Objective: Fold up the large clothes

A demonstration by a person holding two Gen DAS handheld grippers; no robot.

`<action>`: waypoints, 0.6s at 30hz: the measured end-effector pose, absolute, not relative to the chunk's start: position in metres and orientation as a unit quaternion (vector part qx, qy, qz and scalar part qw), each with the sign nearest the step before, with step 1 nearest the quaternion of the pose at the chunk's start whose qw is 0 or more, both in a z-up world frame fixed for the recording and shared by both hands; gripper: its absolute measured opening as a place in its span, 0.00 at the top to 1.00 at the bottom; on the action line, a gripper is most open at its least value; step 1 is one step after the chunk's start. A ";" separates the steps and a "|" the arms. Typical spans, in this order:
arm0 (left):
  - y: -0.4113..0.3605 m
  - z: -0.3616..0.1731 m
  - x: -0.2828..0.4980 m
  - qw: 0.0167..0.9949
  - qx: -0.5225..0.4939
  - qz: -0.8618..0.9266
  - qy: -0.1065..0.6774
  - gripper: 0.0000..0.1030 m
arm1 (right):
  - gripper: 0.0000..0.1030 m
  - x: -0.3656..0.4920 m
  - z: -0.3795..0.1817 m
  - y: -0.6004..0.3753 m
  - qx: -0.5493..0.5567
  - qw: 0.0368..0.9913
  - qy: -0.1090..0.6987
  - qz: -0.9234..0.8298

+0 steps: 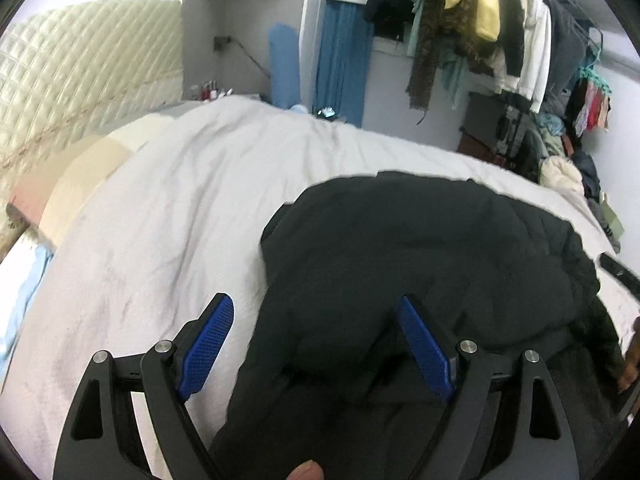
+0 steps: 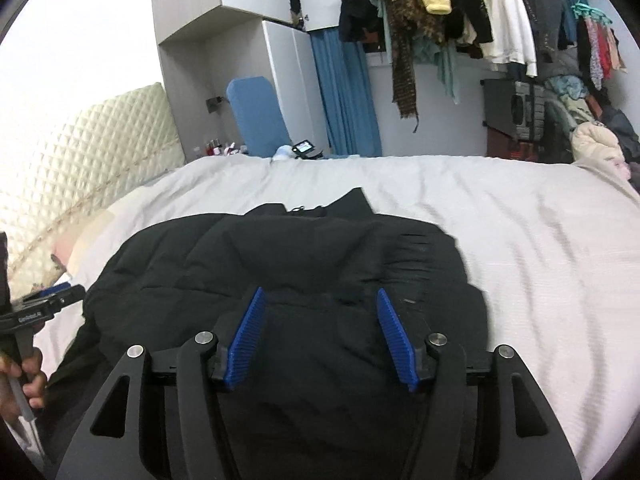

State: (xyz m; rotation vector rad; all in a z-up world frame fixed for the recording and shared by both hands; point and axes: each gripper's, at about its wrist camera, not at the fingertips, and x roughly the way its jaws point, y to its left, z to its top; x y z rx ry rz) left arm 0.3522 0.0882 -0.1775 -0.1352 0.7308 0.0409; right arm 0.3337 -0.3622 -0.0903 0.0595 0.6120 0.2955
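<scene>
A black puffy jacket (image 1: 432, 248) lies bunched on the white bed sheet (image 1: 180, 200). My left gripper (image 1: 316, 308) is open, hovering over the jacket's left edge, one blue pad over the sheet and one over the jacket. In the right wrist view the jacket (image 2: 288, 256) fills the near middle of the bed (image 2: 520, 232). My right gripper (image 2: 320, 300) is open and empty just above the jacket's near part. The left gripper also shows at the left edge of the right wrist view (image 2: 52, 300), held by a hand.
A quilted cream headboard (image 1: 80, 72) stands at the left. A rack of hanging clothes (image 2: 460, 8) and piled clothes (image 2: 592, 140) are at the back right. A blue curtain (image 2: 348, 96), a blue board (image 2: 256, 116) and small bottles (image 2: 216, 146) stand behind the bed.
</scene>
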 end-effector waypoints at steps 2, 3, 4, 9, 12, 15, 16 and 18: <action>0.086 -0.182 0.346 0.926 -0.054 0.021 0.373 0.17 | 0.37 0.326 -0.088 -0.373 0.021 0.944 0.303 0.132; 0.087 -0.183 0.343 0.924 -0.050 0.021 0.377 0.17 | 0.30 0.322 -0.089 -0.378 0.021 0.943 0.308 0.126; 0.085 -0.185 0.338 0.923 -0.044 0.020 0.382 0.17 | 0.28 0.318 -0.092 -0.384 0.022 0.941 0.317 0.120; 0.080 -0.193 0.322 0.916 -0.003 0.030 0.399 0.17 | 0.27 0.312 -0.109 -0.399 0.019 0.924 0.365 0.114; 0.089 -0.199 0.326 0.914 -0.005 0.045 0.404 0.17 | 0.27 0.312 -0.121 -0.400 0.012 0.917 0.384 0.105; 0.104 -0.208 0.335 0.908 -0.018 0.056 0.415 0.17 | 0.25 0.316 -0.136 -0.396 -0.018 0.909 0.405 0.095; 0.108 -0.211 0.336 0.906 -0.018 0.059 0.418 0.17 | 0.20 0.316 -0.140 -0.397 -0.024 0.908 0.408 0.091; 0.120 -0.219 0.341 0.902 -0.018 0.069 0.426 0.17 | 0.18 0.322 -0.152 -0.398 -0.035 0.901 0.424 0.080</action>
